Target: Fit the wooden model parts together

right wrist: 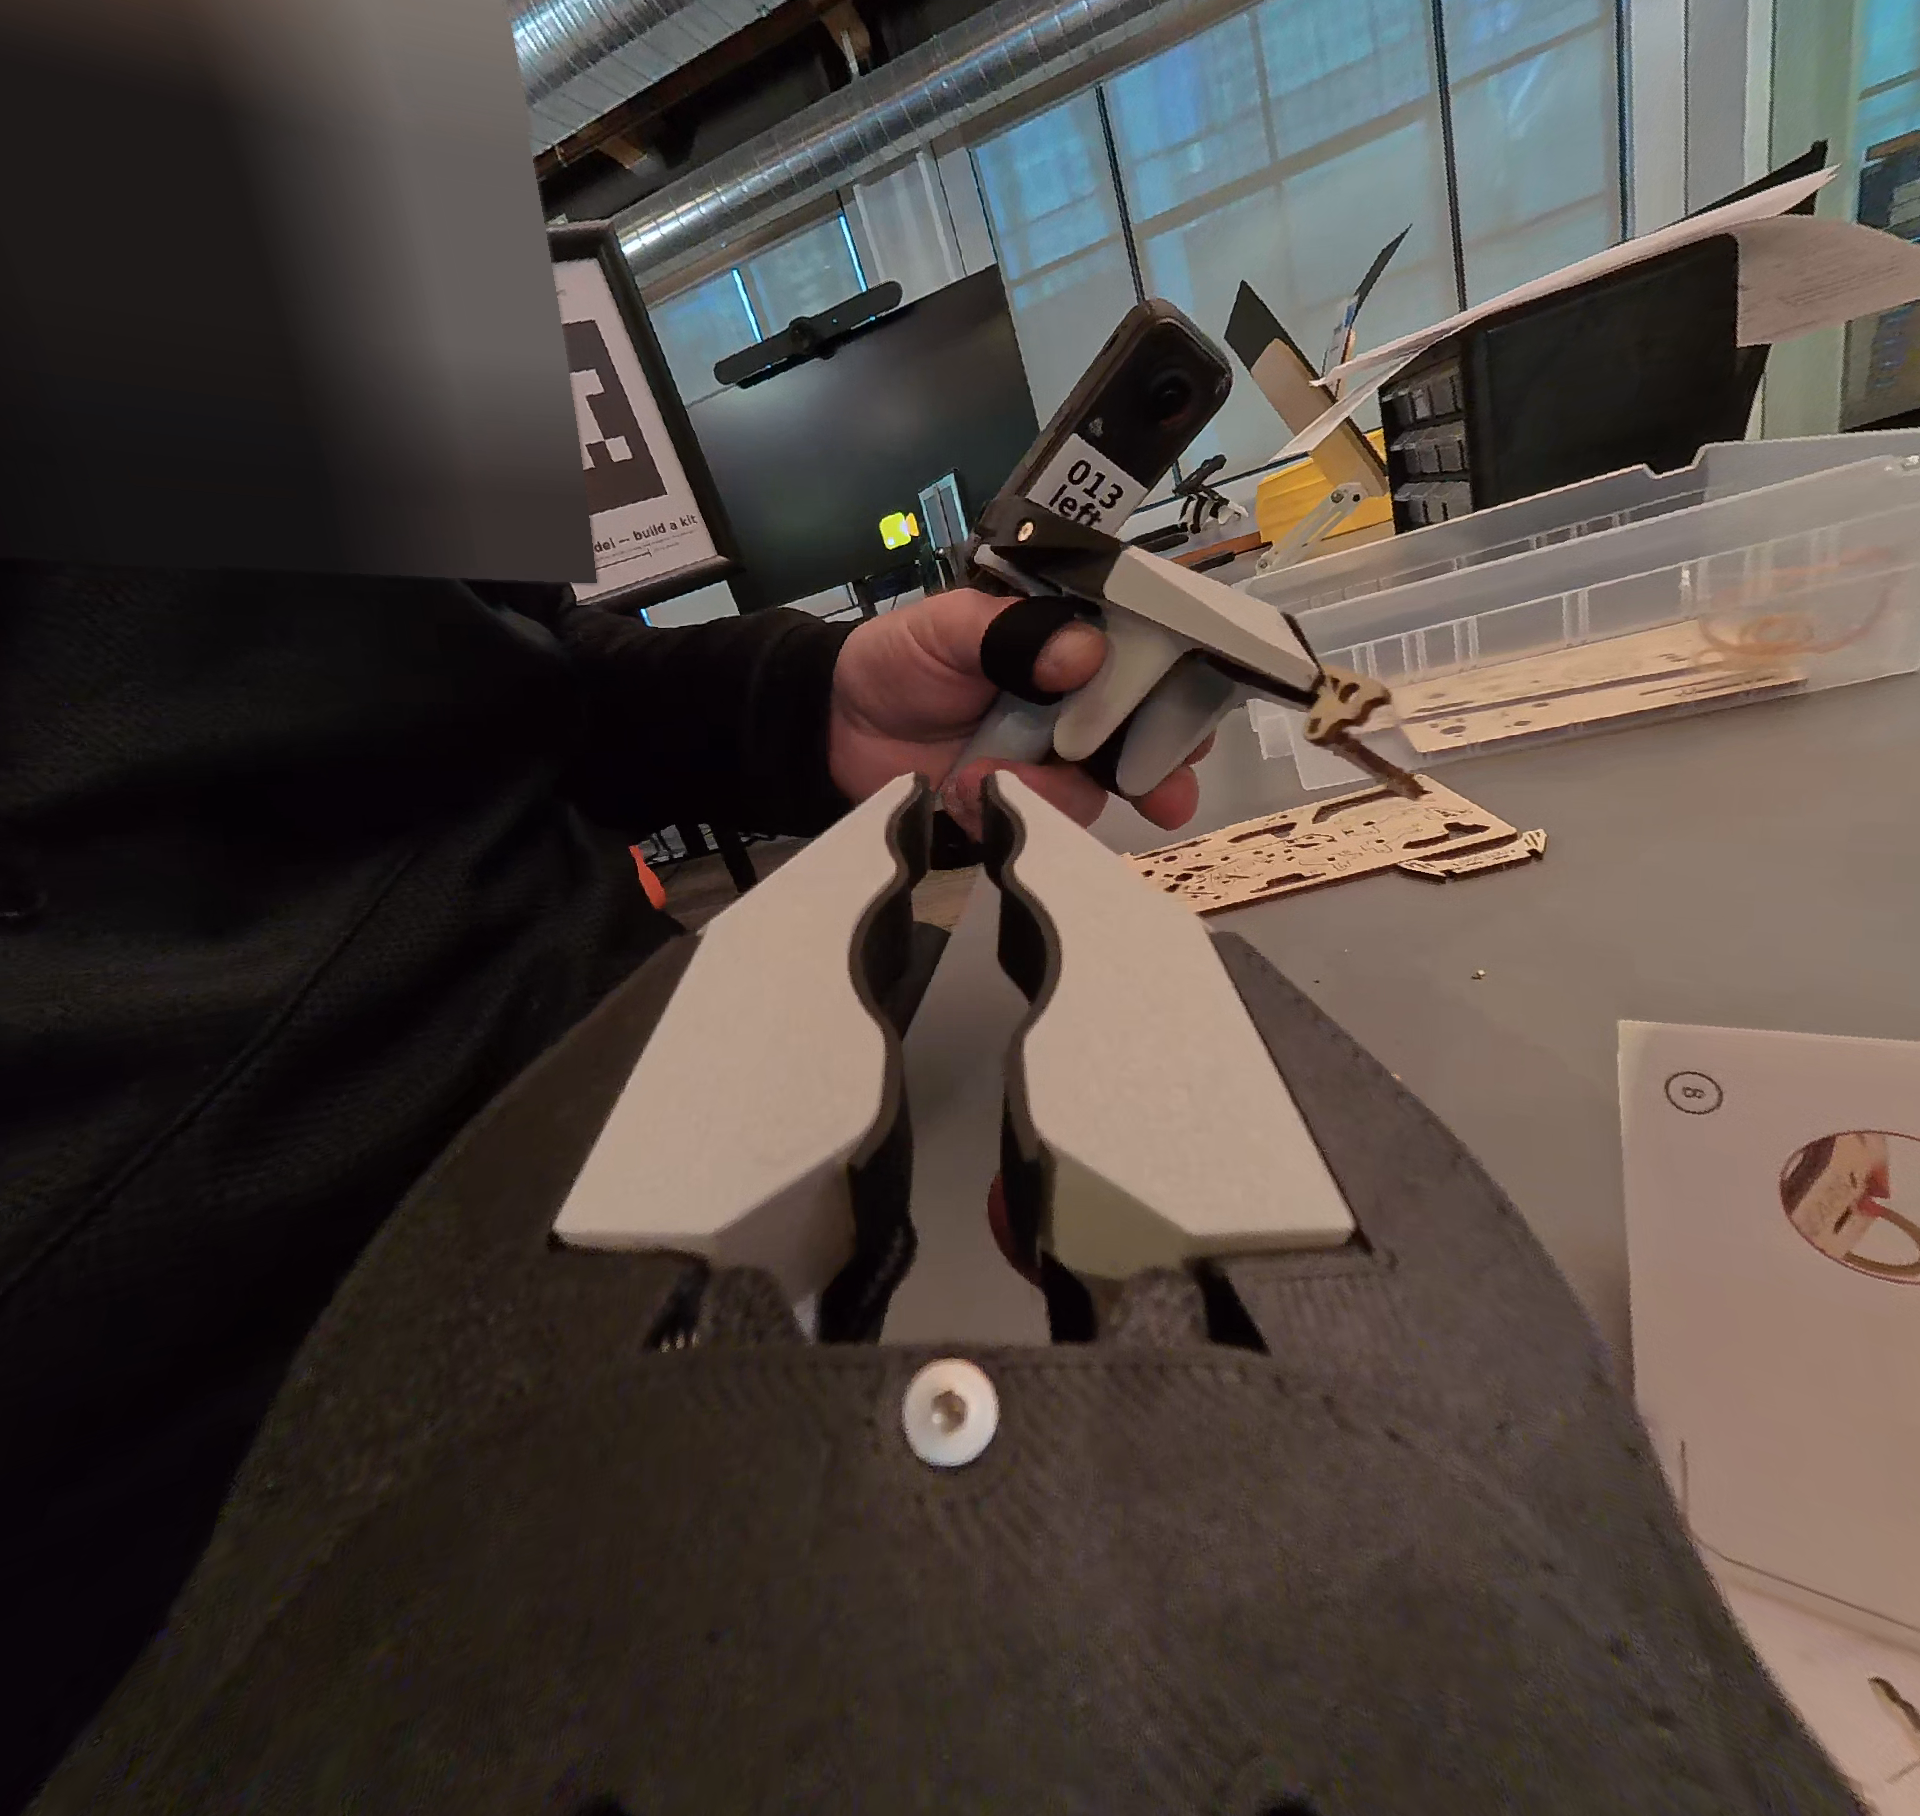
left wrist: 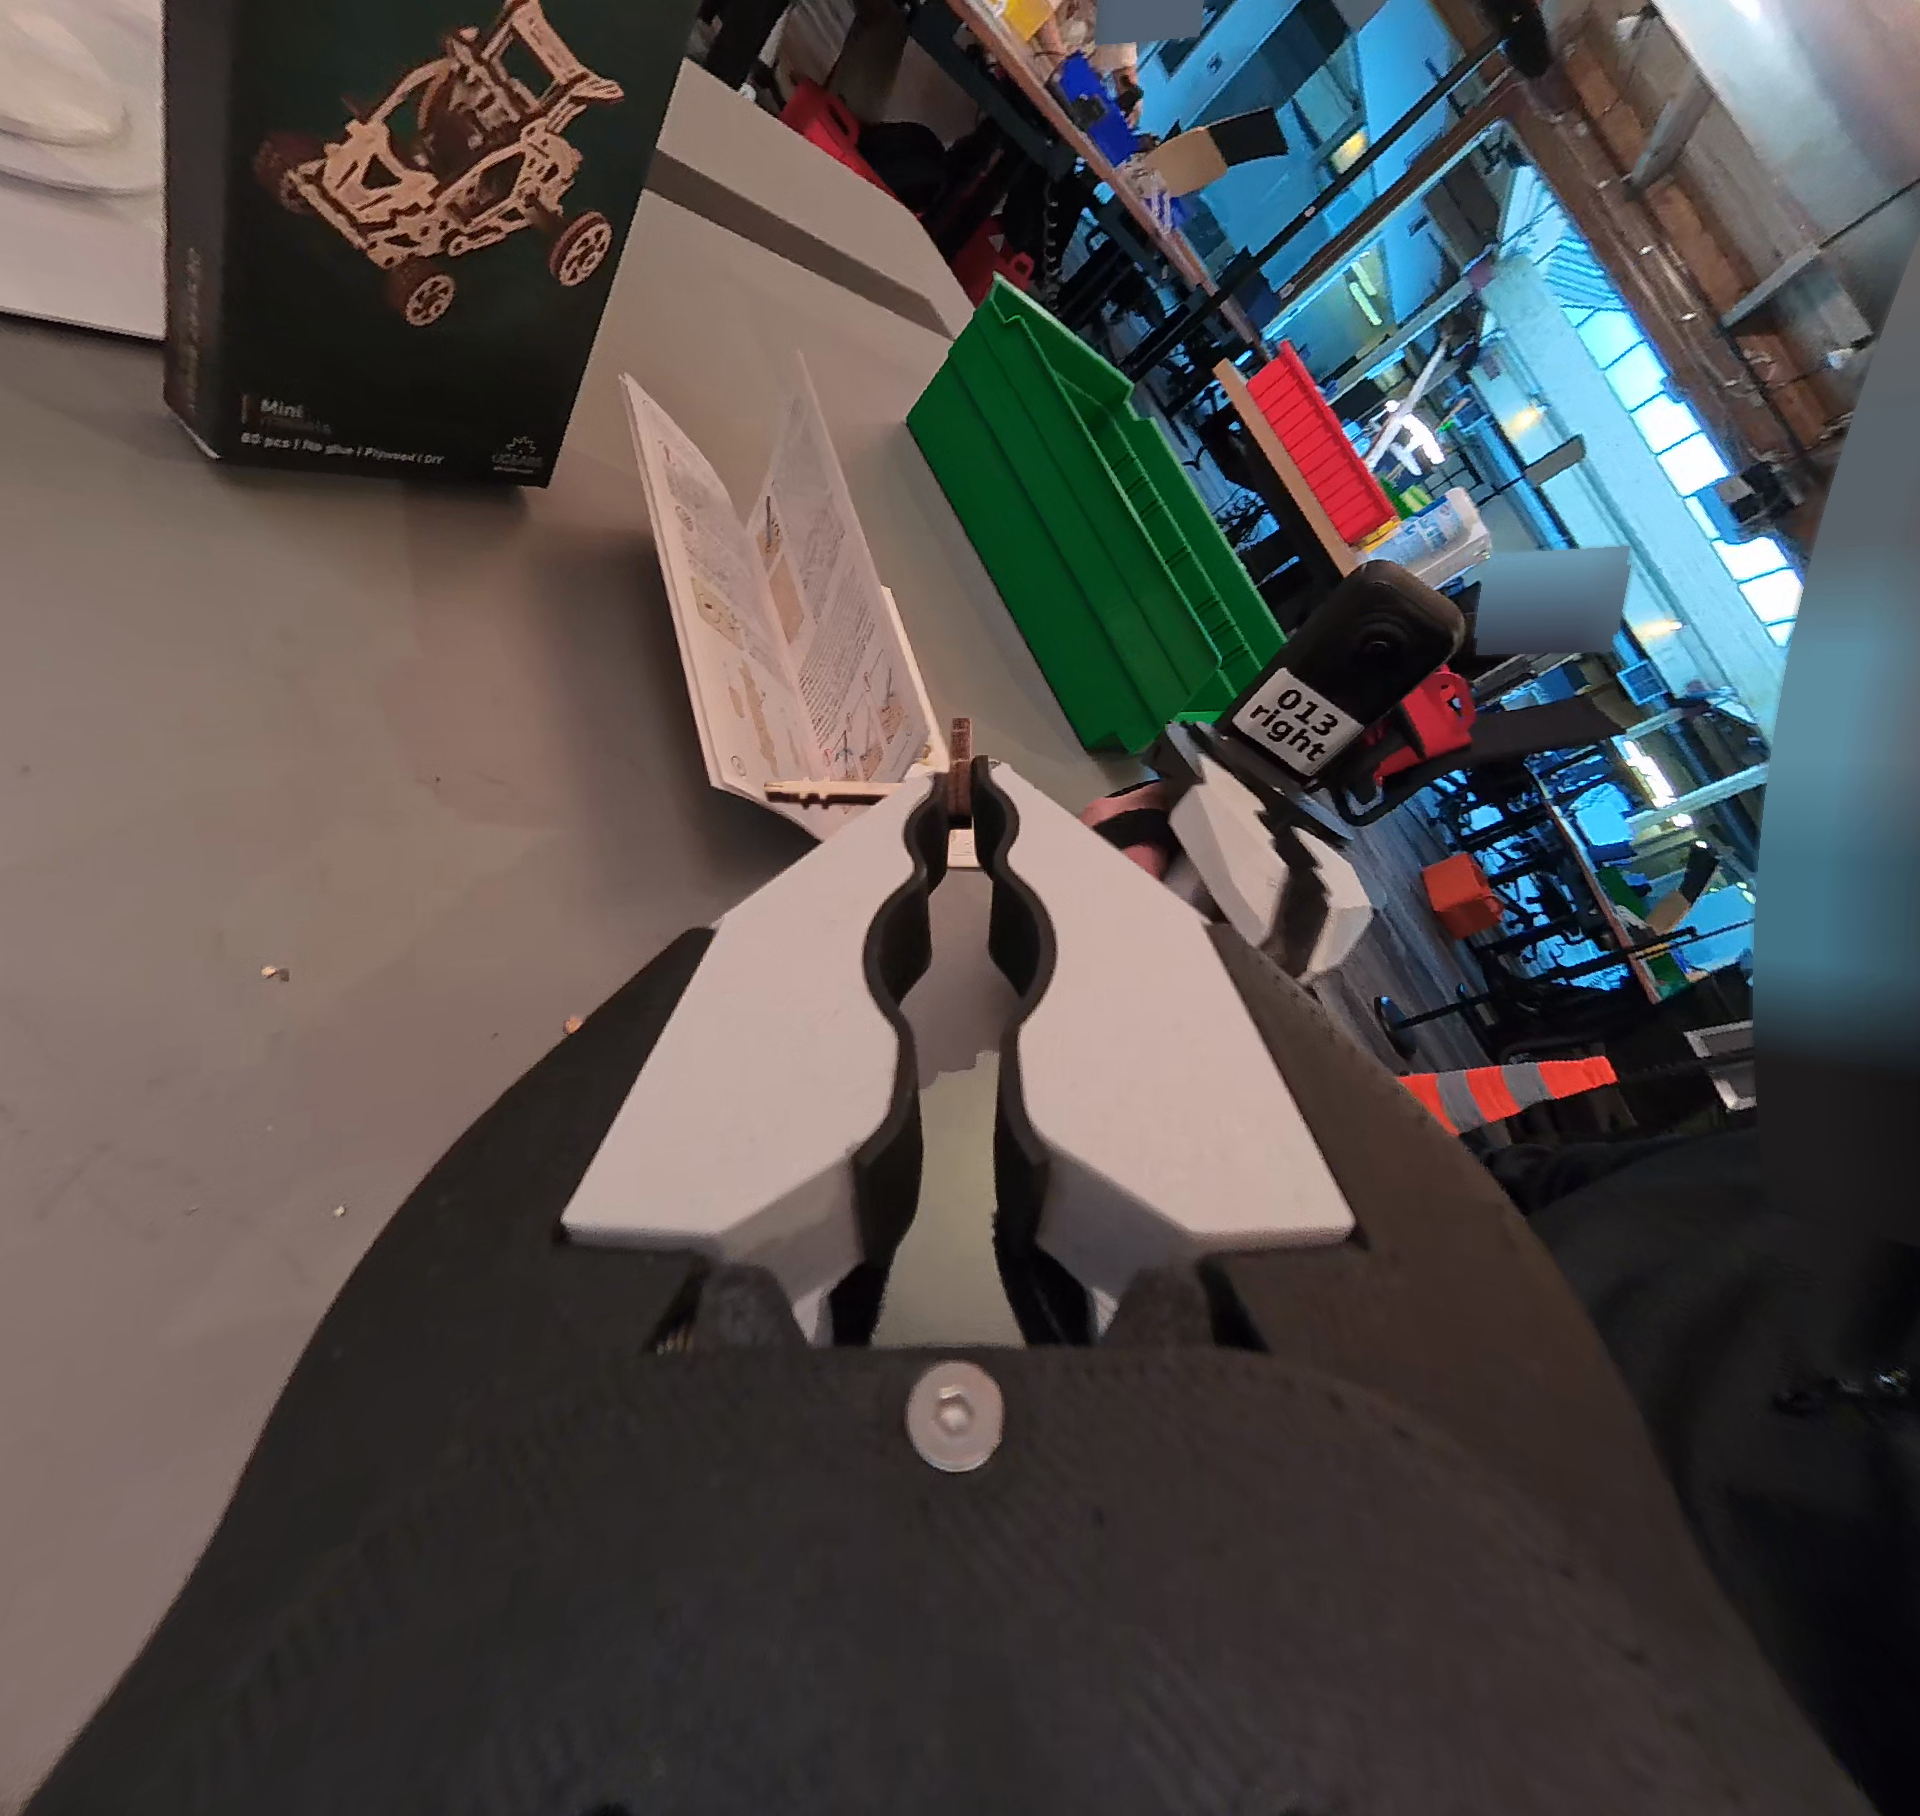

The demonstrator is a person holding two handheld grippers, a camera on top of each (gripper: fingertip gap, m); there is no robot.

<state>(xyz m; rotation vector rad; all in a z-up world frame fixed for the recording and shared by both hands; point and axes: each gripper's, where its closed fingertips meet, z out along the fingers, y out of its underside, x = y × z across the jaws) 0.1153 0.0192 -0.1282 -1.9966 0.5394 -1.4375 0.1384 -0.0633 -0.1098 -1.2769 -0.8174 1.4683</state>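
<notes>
My left tongs (left wrist: pixel 961 790) are clamped on a small wooden part (right wrist: pixel 1345 708), both pads pressed against its flat faces; from the right wrist view it sticks out past the fingertips with a thin stem angling down toward the desk (left wrist: pixel 260 779). My right tongs (right wrist: pixel 954 805) stand slightly apart with nothing between the pads, only the person's hand (right wrist: pixel 935 696) behind the gap. Beyond the left tongs the open instruction booklet (left wrist: pixel 790 613) lies just ahead, a thin wooden stick (left wrist: pixel 821 790) lies at its near edge, and the green bin (left wrist: pixel 1070 540) sits ahead and to the right, close to the desk's far edge. The dark model box (left wrist: pixel 416 187) stands farther ahead on the left, leaving a broad bare stretch of desk to the left of the left tongs. Seen from the right tongs, two cut-out wooden sheets lie ahead on the right: one flat on the desk (right wrist: pixel 1340 847) below the held part, another (right wrist: pixel 1579 696) against the clear plastic tray (right wrist: pixel 1662 561). One printed sheet (right wrist: pixel 1766 1247) lies at the right, beside the right tongs. I count one booklet, one bin, one box, one tray, two wooden sheets.
</notes>
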